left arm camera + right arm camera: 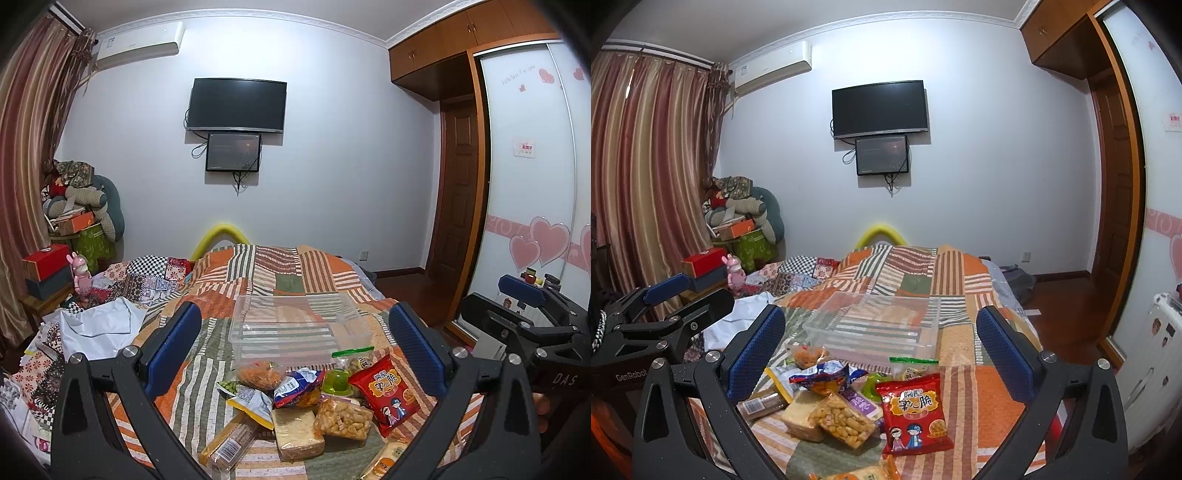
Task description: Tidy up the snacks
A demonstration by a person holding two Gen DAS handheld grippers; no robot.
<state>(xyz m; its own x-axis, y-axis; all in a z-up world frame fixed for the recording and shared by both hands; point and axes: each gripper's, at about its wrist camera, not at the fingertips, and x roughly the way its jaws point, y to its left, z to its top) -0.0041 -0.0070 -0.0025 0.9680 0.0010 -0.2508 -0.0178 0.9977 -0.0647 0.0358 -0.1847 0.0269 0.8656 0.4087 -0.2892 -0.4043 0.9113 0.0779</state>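
Snacks (pixel 306 402) untouched; both grippers' fingers (pixel 757 350) wide apart.

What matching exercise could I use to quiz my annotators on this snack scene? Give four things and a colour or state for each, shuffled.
Things:
1. Storage bin
2. Snack bag with two cartoon children
3. Left gripper
4. Small jelly cup

States:
A. Red
B. Open, holding nothing
C. Green
D. Clear and empty

Pairs: 1-D, 2-A, 3-B, 4-C
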